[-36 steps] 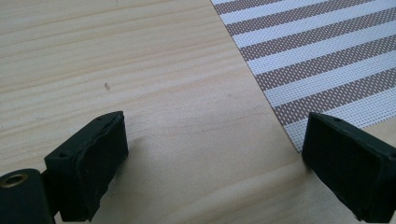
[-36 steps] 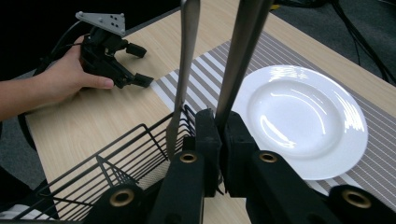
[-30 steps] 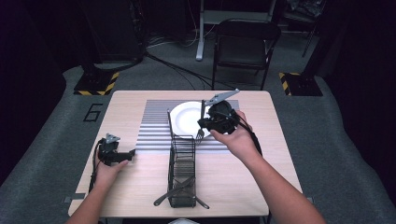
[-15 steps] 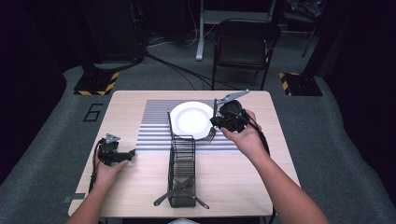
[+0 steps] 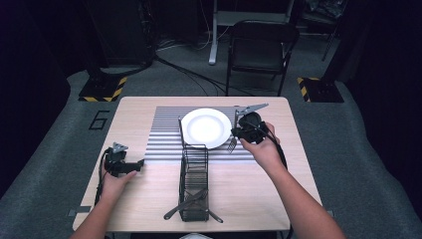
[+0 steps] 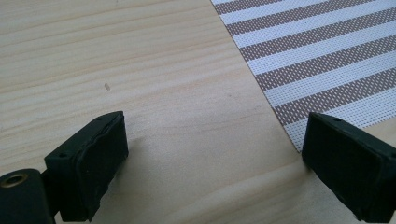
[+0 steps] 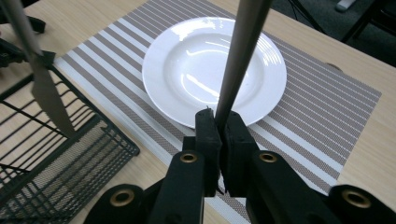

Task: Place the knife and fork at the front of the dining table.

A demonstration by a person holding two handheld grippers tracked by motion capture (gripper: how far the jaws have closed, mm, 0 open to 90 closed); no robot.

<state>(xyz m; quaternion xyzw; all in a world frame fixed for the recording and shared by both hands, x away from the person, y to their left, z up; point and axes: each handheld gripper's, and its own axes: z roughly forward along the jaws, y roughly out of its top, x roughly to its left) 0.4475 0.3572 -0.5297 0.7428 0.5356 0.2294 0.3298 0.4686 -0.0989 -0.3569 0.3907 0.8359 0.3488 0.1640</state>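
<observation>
So this looks like the place-setting step: the right hand-held gripper (image 5: 238, 135) is clamped tight on the handle of a slim silver metal fork (image 5: 232, 144), tines hanging down over the brown-and-white striped placemat (image 5: 166, 134), with the round white ceramic plate (image 7: 212, 70) just off to its plate-side. The left hand-held gripper (image 6: 215, 158) sits spread wide with nothing in it over the pale wooden surface (image 6: 140, 70). Next move, I'd guess, is lowering the fork flat beside the plate and letting go gently, keeping clear of the black wire mesh cutlery caddy (image 5: 195, 184) nearby.

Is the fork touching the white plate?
Apart: the high view shows the fork held beside the plate, its tines down on the striped mat.
</observation>
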